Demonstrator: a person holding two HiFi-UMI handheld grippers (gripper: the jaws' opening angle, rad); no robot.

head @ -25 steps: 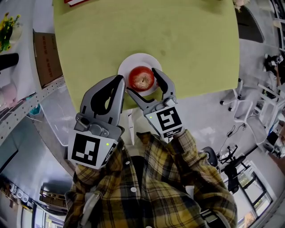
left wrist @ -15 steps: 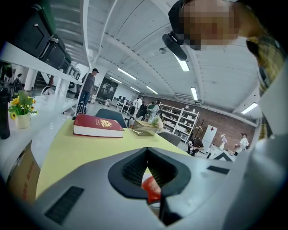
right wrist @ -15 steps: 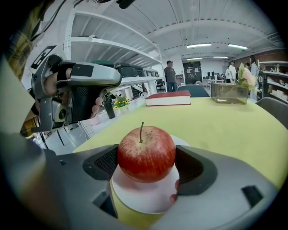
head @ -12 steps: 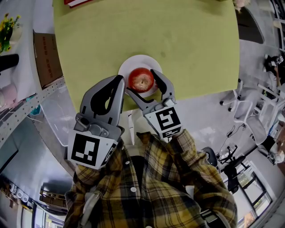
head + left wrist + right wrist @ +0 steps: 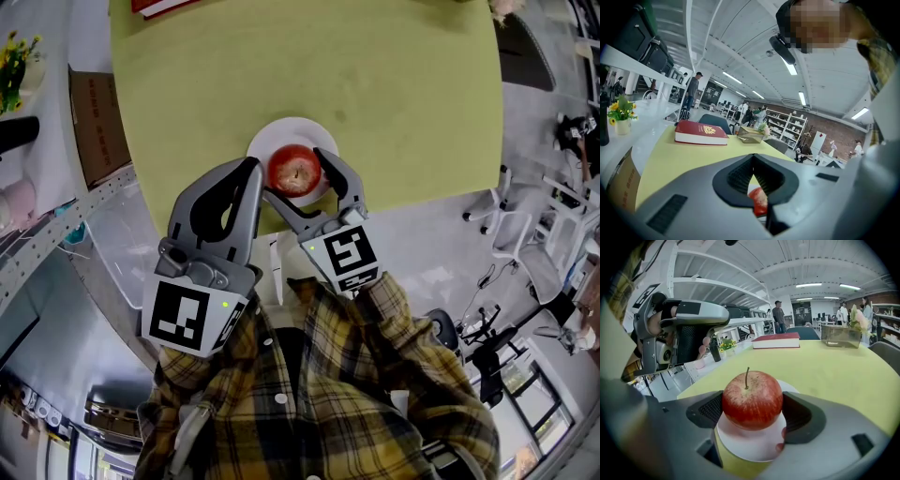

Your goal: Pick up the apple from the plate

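Red against white at the centre of the head view: an apple (image 5: 294,170), stem up, sitting on a small white plate (image 5: 268,141) near the front edge of a yellow-green bench (image 5: 394,84).

Bracketing the apple, the right tongs (image 5: 296,174), with one grey jaw on each side of the fruit. In the right gripper view, seen close up: ribbed black pads (image 5: 707,411) drawn in against both flanks of the apple (image 5: 751,399). Closed onto it, as far as can be told, though the exact contact on the far flank is hard to confirm. Not lifted; resting on the plate (image 5: 750,453).

Compared with a second ago: a narrower gap between the right jaws, now snug round the apple instead of standing clear of it. Apple and plate in the same spot on the bench.

Just left of the plate, the left tongs (image 5: 251,169), unmoved, jaws shut together and holding nothing. In the left gripper view, the pads (image 5: 740,174) meeting, with a sliver of red visible through the opening below them.

Further back on the bench, a red book (image 5: 776,341). At the bottom of the head view, yellow plaid sleeves (image 5: 356,375).
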